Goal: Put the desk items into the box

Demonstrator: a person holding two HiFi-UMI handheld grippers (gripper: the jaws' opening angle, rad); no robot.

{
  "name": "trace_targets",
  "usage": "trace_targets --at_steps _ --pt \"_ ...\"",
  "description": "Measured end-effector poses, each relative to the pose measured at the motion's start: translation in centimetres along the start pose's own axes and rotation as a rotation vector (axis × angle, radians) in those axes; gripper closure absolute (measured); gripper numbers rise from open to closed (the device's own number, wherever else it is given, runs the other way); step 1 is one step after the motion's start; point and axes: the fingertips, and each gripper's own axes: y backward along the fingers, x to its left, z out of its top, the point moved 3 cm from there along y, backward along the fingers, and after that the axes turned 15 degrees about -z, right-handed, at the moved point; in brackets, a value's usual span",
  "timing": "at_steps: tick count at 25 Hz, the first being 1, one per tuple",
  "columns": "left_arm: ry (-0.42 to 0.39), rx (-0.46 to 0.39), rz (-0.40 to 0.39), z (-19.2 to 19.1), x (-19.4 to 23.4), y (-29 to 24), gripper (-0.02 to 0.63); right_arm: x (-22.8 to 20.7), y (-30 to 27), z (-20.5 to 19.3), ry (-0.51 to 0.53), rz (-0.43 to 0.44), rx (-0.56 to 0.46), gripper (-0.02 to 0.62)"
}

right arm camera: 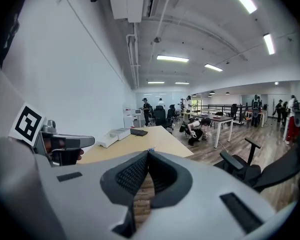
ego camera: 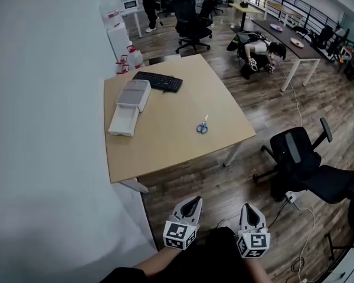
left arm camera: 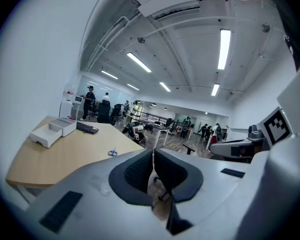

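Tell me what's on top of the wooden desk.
A white box with its drawer pulled out, a black keyboard and blue scissors. The box's closed part hides its inside.

The bench (ego camera: 165, 140) top looks matt light wood, the box (ego camera: 130, 107) smooth white plastic, the floor (ego camera: 271, 117) darker wood planks

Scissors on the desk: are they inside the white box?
No, the scissors lie on the bare desk top, well apart from the white box beside the keyboard.
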Motion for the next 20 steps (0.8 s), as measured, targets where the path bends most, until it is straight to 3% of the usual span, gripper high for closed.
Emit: trace_targets --at_steps 10,20 --pt "0.000 0.036 0.060 0.6 4.8 -6.7 0.584 -2.1 -10.0 1.0 -0.032 0.063 0.003 0.535" --pt "0.021 0.099 0.161 3.3 10.1 -17.9 0.584 -9.0 -22.5 6.4 -0.049 0.148 -0.016 0.535"
